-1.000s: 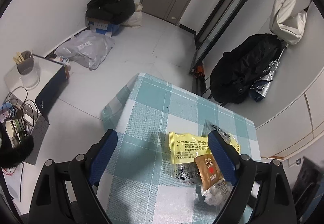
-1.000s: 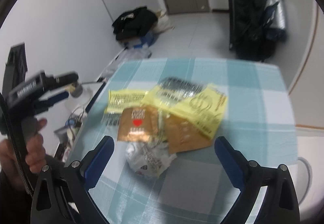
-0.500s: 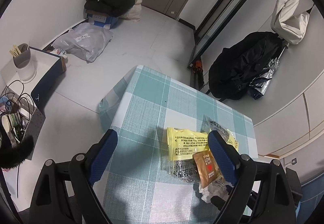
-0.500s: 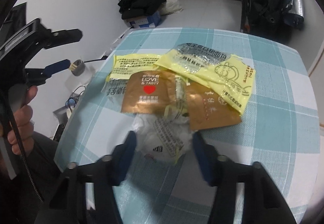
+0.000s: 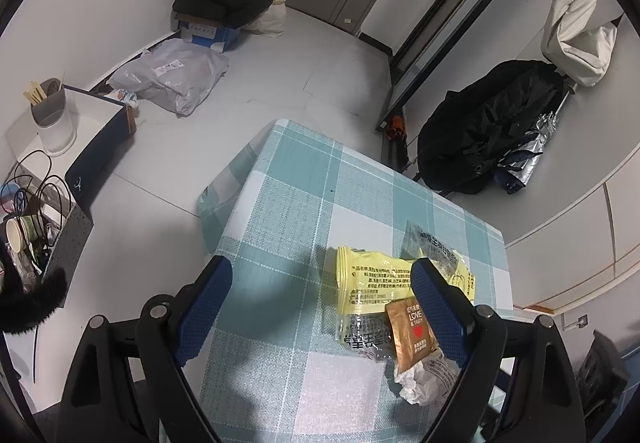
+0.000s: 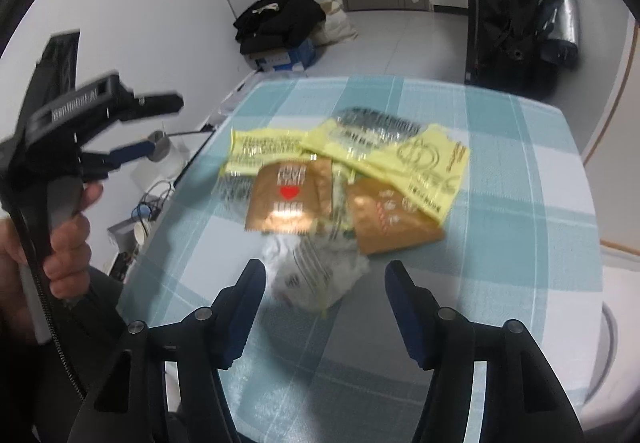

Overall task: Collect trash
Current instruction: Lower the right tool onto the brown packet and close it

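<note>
Right gripper (image 6: 324, 283): jaws part-spread and opening, poised over the near edge of the table (image 6: 520, 283), nothing pressed between the pads. Crumpled white wrapper (image 6: 316, 275) lay between the fingertips, loose.

Left gripper (image 5: 320, 307): jaws wide apart, empty, hovering toward the table's left edge.

Trash pile, mid-table, items overlapping:
- crumpled white wrapper, nearest the front edge;
- brown sachet (image 6: 292, 199) with a red heart, flat;
- second brown sachet (image 6: 392, 219), beside it;
- two yellow wrappers (image 6: 420, 159), toward the far edge.

Handling, judged: all thin film or paper, very light, soft and likely slippery. The flat sachets offered little edge to pinch against the cloth; the crumpled wrapper's raised bulk looked the easiest hold, taken across its middle.
</note>
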